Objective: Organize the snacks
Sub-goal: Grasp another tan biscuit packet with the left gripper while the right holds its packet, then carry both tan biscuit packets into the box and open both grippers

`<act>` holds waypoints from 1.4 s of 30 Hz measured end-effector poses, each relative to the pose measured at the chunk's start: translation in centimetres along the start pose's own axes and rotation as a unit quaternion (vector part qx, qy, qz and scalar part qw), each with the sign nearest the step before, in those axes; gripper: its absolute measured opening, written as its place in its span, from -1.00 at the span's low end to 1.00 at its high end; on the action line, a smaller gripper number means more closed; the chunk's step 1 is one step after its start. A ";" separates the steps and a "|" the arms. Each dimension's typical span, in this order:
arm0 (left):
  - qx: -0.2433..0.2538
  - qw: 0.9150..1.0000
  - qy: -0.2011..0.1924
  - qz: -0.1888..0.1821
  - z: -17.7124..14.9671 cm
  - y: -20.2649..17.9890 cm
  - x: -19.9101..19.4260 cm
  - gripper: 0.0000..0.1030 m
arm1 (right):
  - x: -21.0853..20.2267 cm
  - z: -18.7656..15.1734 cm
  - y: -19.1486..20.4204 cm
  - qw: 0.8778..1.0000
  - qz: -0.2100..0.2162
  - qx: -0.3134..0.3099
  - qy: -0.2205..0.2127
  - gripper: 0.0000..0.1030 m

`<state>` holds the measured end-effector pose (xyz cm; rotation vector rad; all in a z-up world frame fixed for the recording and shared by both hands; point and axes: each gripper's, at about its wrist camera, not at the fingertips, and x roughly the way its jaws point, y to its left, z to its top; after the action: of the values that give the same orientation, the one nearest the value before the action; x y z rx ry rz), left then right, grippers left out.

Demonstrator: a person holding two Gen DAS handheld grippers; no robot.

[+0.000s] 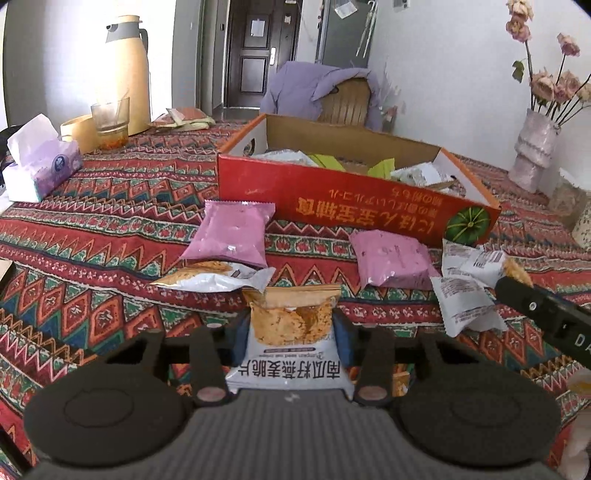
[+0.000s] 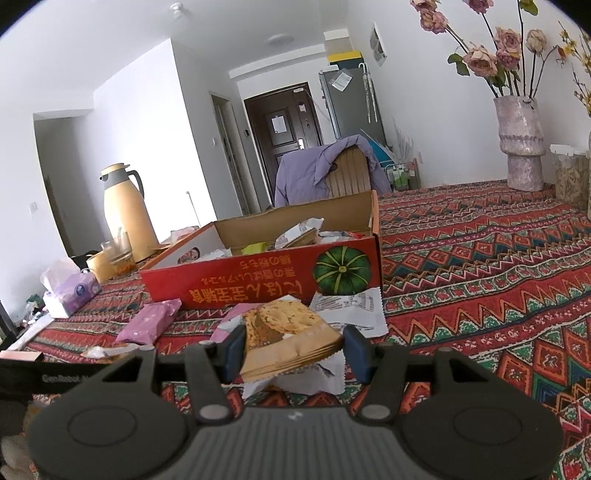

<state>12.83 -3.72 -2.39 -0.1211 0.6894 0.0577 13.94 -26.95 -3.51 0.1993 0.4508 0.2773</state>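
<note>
White walls (image 2: 140,122) and a white ceiling (image 2: 184,33) enclose the room, brightly lit from the left. A dark panelled door (image 2: 284,129) stands at the far end, with a grey refrigerator (image 2: 351,107) just beside it. A wooden chair (image 1: 345,101) draped with a lilac garment (image 1: 299,86) sits behind a table covered in a red patterned cloth (image 2: 480,266).

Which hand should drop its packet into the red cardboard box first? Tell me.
Probably the right. The right gripper holds its cracker packet close to the red cardboard box. The left gripper, gripping its own cracker packet, sits farther back, with pink packets between.
</note>
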 end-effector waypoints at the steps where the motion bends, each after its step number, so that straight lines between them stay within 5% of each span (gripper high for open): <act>1: 0.000 1.000 -0.004 -0.004 0.0 0.1 -0.2 -0.12 | 0.0 0.0 0.1 1.000 -0.001 -0.001 0.000 0.07; 22: 0.002 0.995 -0.091 -0.028 4.7 1.3 -2.7 -0.12 | 0.5 2.6 1.9 0.999 -0.014 -0.034 -0.022 0.07; 42: -0.020 0.990 -0.131 -0.053 12.4 0.7 0.9 -0.12 | 5.6 10.0 3.0 0.996 -0.031 -0.055 -0.060 0.07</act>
<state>21.25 -1.39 6.41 -0.1854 0.4188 -0.0143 22.64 -23.69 3.81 0.0929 0.3217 0.2284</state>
